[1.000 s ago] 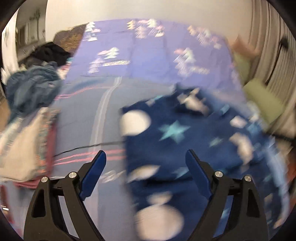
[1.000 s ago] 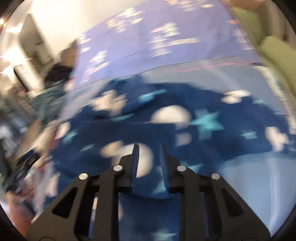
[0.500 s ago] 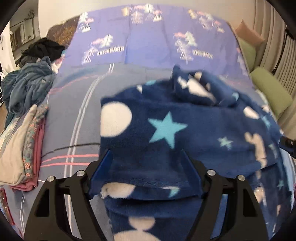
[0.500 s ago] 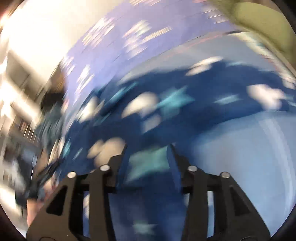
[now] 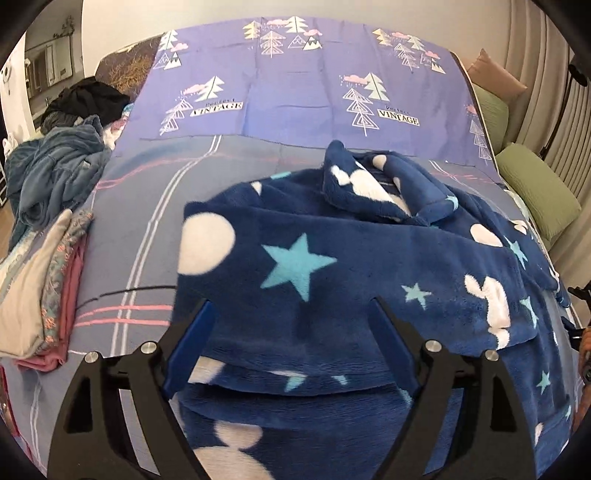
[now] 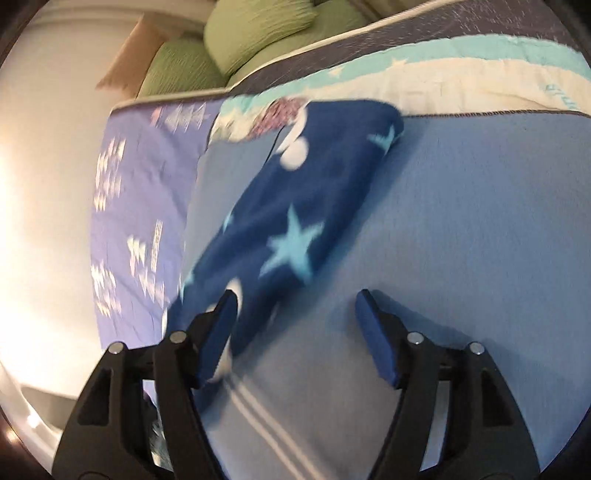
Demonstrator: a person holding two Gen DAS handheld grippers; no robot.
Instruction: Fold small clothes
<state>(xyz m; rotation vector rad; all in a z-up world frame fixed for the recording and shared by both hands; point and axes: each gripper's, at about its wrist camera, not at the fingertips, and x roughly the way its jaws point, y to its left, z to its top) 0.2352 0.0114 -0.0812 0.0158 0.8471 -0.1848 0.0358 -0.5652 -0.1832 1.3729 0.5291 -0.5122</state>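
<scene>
Fleece top (image 5: 295, 266) between spread, opening left fingers (image 5: 192, 343) — right fingers (image 6: 218, 332) opening, fleece beside one

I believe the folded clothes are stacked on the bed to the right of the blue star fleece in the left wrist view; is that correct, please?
Not quite: in the left wrist view the folded clothes are stacked on the bed to the left of the blue star fleece, not the right.

A bed (image 5: 147, 229) is covered by a striped blue sheet and a purple spread (image 5: 295, 92) printed with trees. Green cushions (image 5: 535, 188) are set along its right side, against pale curtains (image 5: 546, 74). A plain wall (image 5: 122, 22) is seen behind.
</scene>
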